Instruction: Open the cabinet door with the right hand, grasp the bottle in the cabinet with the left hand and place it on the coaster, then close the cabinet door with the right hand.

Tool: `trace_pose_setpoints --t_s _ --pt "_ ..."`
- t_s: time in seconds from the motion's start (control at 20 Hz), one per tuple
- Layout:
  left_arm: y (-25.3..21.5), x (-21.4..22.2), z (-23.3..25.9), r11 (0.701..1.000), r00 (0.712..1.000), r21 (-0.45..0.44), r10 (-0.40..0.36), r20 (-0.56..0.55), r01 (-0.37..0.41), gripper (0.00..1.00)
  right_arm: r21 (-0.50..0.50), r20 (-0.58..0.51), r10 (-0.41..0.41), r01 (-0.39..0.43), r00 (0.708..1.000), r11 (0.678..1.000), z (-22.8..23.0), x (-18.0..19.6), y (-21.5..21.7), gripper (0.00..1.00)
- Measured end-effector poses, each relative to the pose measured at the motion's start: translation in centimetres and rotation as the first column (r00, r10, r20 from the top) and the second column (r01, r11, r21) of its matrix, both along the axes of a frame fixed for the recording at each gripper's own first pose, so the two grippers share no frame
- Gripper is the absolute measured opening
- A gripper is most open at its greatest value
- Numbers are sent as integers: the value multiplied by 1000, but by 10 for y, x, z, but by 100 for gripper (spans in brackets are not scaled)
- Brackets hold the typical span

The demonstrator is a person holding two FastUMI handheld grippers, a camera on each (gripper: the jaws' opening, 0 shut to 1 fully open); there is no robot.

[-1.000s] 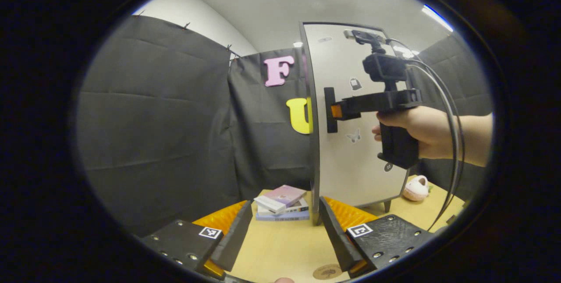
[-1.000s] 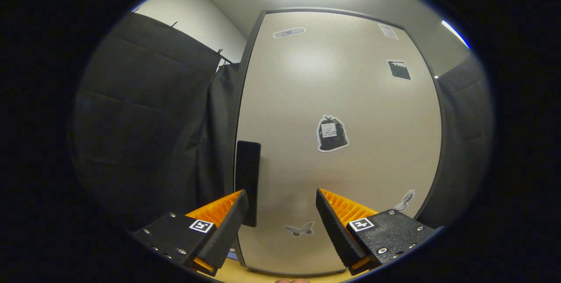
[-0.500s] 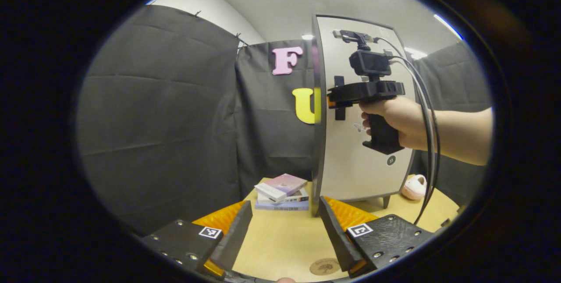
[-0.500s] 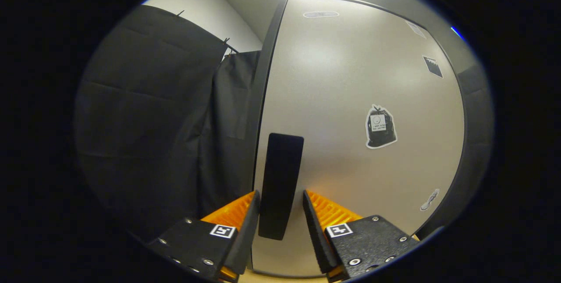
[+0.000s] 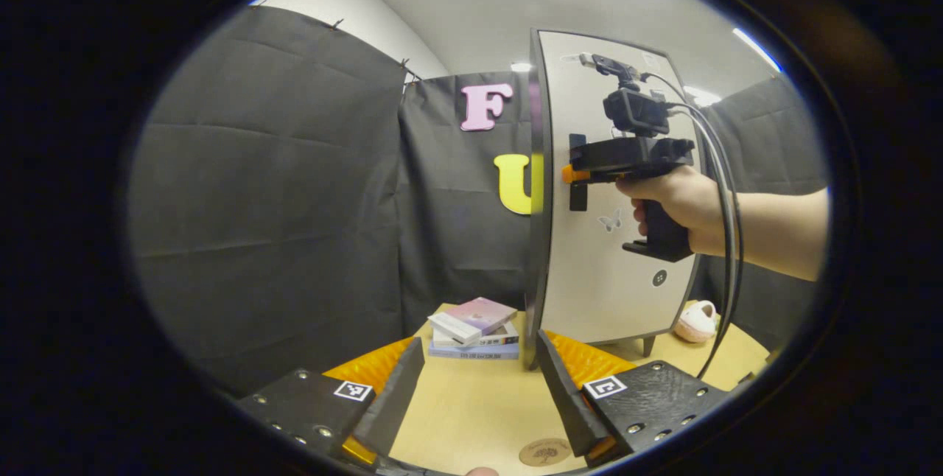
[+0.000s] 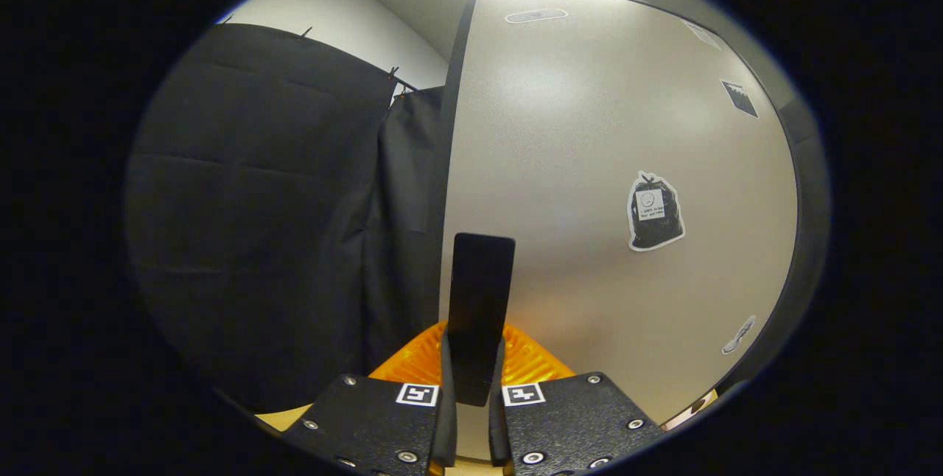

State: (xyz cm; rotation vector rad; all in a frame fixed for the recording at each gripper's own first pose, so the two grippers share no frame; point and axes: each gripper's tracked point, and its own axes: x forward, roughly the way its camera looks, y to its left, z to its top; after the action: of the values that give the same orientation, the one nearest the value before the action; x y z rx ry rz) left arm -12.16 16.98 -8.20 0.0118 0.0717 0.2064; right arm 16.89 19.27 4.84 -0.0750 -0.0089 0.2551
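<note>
Clamped on the black door handle (image 6: 480, 299), the right gripper (image 6: 471, 402) has both fingers pressed against the handle's sides in the right gripper view, at the left edge of the pale cabinet door (image 6: 589, 189), which bears a few stickers. From the left gripper view that same gripper (image 5: 571, 174) sits at the handle (image 5: 577, 200), held by a hand (image 5: 681, 207), far across the wooden table (image 5: 471, 410). Closer in, the left gripper (image 5: 479, 387) hangs with its jaws wide apart, holding nothing, above the table. A round coaster (image 5: 544, 452) lies on the near table, just beside its right finger. Stacked books (image 5: 475, 325) rest left of the cabinet's foot, and a small pink plush (image 5: 696, 320) sits at the right.
</note>
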Motion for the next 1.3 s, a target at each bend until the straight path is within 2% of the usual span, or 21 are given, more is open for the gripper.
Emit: trace_pose_setpoints --t_s 0.25,0.65,0.75,0.8,0.85,1.0,1.05,1.1,1.3 --pt "0 -7 8 999 1000 46 8 5 -9 88 26 -2 77 -77 997 997 3 -19 2 15" --pt "-37 -27 1 1000 1000 12 14 3 -14 88 24 -49 218 -217 975 976 -2 -31 -5 16" --pt "-49 -33 7 1000 1000 13 28 14 -28 88 24 -58 260 -259 964 966 -3 -32 -5 15" --pt "-55 -34 9 999 999 20 34 17 -35 94 23 -62 282 -281 957 959 -4 -32 -7 16" --pt "-60 -38 10 999 999 28 42 19 -43 88 26 -67 304 -303 950 953 -5 -32 -8 16" --pt "-75 -54 18 995 997 56 79 19 -80 88 32 -79 365 -364 928 931 -8 -34 -9 16" --pt "-80 -62 19 994 996 60 88 21 -89 94 31 -85 386 -385 919 922 -10 -36 -10 16" --pt "-87 -68 20 993 995 63 96 23 -97 88 34 -89 408 -407 909 913 -10 -37 -12 16" --pt "-107 -98 19 987 990 85 137 11 -138 88 45 -92 493 -491 865 870 -13 -40 -17 16"
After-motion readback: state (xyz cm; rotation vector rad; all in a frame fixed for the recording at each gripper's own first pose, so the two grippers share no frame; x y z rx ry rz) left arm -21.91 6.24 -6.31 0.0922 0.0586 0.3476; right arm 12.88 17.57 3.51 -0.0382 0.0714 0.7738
